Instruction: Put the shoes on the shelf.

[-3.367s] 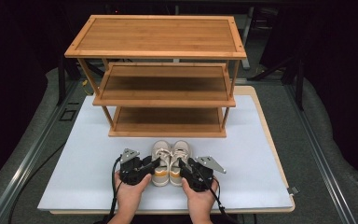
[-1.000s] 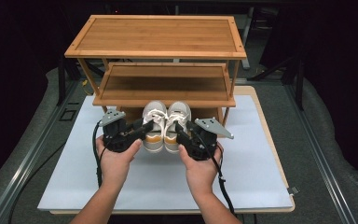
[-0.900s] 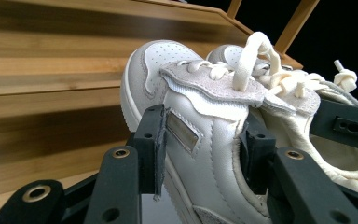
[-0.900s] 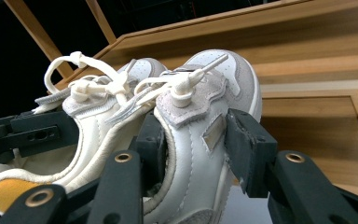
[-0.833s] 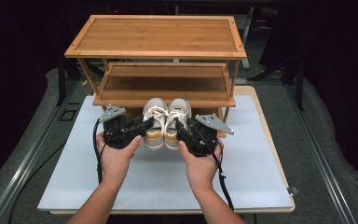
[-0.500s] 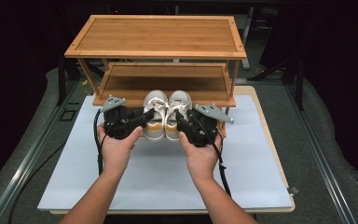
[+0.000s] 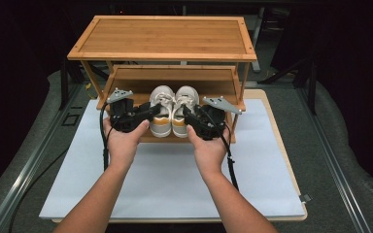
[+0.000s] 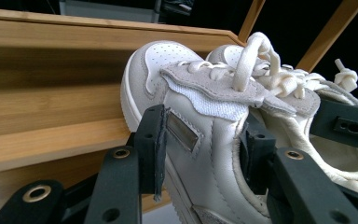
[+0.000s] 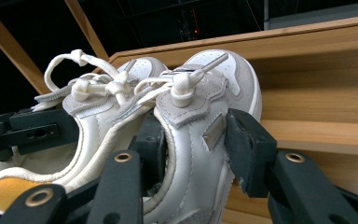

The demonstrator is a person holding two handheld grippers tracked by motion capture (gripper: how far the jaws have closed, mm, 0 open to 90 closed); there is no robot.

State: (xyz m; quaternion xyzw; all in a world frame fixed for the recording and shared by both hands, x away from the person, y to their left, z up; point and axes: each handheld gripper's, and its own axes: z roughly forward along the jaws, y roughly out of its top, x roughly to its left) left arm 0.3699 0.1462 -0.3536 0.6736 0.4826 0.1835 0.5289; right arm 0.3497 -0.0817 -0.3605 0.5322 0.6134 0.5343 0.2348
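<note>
Sneakers (image 7: 173, 109), light and soft-walled, are each clamped at the side wall by left hand-held gripper (image 8: 200, 149) and right hand-held gripper (image 9: 191, 149), before the shoe rack (image 7: 162, 39).

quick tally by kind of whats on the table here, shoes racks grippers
shoes: 2, the left shoe held by the left gripper, the right shoe held by the right gripper
wooden racks: 1, the three-shelf rack
white mats: 1, the mat under it all
grippers: 2
total: 6
</note>
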